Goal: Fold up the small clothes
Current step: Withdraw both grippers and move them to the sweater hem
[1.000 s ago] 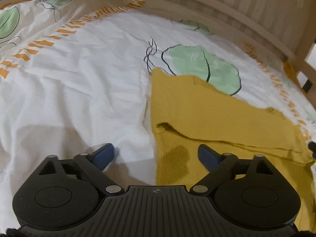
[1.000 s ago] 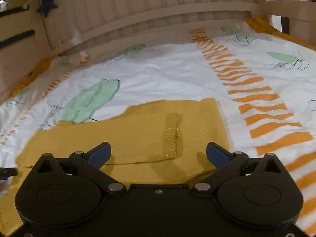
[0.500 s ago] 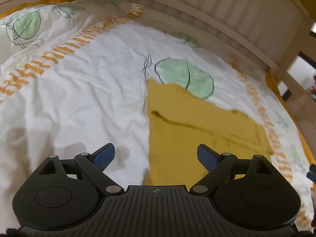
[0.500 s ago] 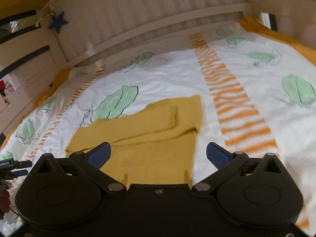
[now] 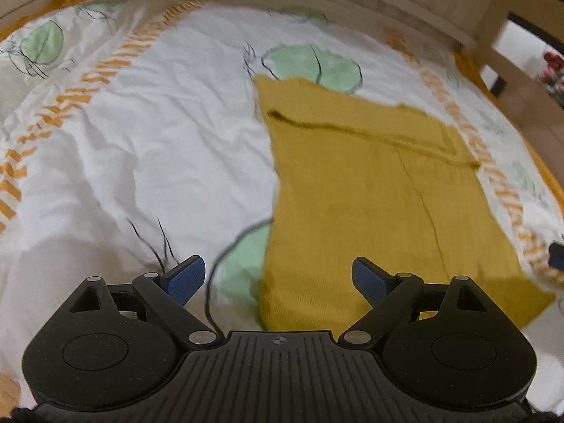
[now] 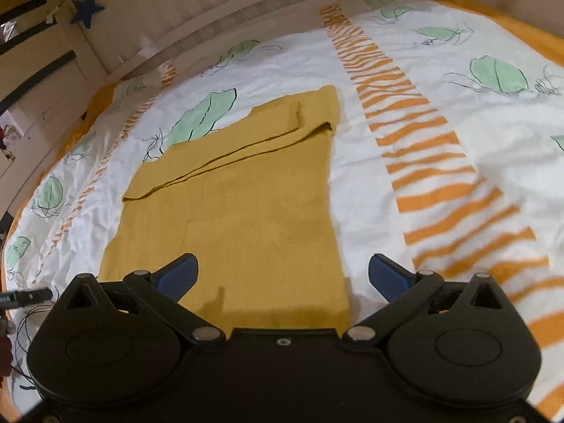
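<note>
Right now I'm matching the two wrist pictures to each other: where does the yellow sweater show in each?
Left wrist: the yellow sweater lies right of centre, reaching down behind the right finger.
Right wrist: the sweater lies centre-left, running down to the gripper body.
Shared landmark: the green leaf print at its far corner.

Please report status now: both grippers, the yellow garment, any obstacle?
Left gripper open, empty. Right gripper open, empty. Yellow garment flat on bedspread, sleeves folded across. Nothing in the way.
</note>
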A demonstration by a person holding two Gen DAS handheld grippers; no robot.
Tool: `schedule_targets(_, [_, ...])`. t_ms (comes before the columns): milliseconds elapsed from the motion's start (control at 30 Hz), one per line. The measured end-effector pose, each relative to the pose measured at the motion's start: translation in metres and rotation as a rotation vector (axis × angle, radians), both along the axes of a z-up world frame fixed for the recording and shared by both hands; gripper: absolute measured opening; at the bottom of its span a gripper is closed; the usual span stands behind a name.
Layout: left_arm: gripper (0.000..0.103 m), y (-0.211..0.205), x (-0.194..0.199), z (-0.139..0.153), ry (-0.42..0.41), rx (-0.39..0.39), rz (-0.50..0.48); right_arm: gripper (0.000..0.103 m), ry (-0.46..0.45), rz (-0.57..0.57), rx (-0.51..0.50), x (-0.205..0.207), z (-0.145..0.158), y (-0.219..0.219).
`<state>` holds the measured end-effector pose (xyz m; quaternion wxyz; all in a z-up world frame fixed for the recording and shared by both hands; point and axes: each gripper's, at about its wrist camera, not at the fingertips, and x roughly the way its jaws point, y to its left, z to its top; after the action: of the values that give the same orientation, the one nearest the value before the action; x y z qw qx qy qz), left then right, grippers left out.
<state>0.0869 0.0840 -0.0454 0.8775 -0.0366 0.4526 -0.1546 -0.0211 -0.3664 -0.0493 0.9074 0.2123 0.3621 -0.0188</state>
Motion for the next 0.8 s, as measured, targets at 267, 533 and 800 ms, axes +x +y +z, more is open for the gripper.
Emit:
schedule_targets(267, [0.091,-0.018,-0.018,-0.021,0.009,0.085,-0.121,0.102,0.015,-0.042,0.024,-0.024,-0.005,0.003])
schedule_targets(533, [0.091,-0.028,-0.011,-0.040,0.101,0.071,-0.246,0.103,0.055,-0.002,-0.064,-0.025,-0.006,0.021])
schedule_targets(800, [0.091,-0.029,-0.008,-0.047,0.149,0.037,-0.275,0.103,0.158,0.047,-0.072,-0.010,-0.013,0.023])
